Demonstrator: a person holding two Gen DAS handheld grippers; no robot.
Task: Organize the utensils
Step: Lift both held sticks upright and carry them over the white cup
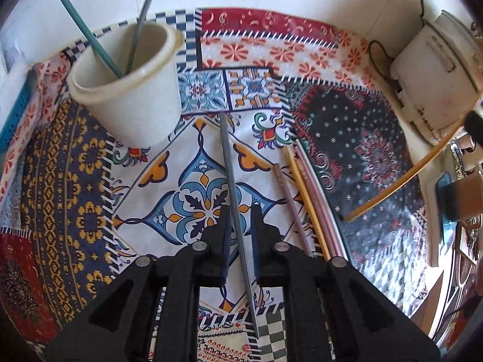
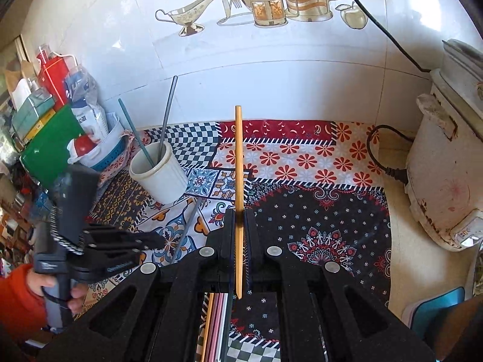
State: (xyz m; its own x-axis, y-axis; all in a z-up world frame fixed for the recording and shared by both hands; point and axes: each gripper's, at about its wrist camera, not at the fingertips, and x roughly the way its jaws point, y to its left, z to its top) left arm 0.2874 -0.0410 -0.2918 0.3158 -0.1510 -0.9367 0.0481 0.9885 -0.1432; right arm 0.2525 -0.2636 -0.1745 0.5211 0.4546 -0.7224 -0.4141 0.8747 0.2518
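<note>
Gripping a yellow chopstick (image 2: 238, 163) upright, right gripper (image 2: 239, 232) jaws clamped on it above the worktop (image 2: 401, 163). Left gripper (image 1: 238, 226) jaws slightly apart astride a grey chopstick (image 1: 231, 175) lying mid-worktop, contact unclear. White cup (image 1: 132, 90) near back-left corner holds two sticks.

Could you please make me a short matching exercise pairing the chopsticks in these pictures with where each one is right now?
Things:
1. Yellow wooden chopstick
2. Teal chopstick
3. Grey chopstick on the cloth
4. Pink chopsticks

Places:
A. Standing in the cream ceramic cup
B. Between the left gripper fingers
C. Clamped in the right gripper
D. Lying loose on the patterned tablecloth

Pairs: 1-C, 2-A, 3-B, 4-D
</note>
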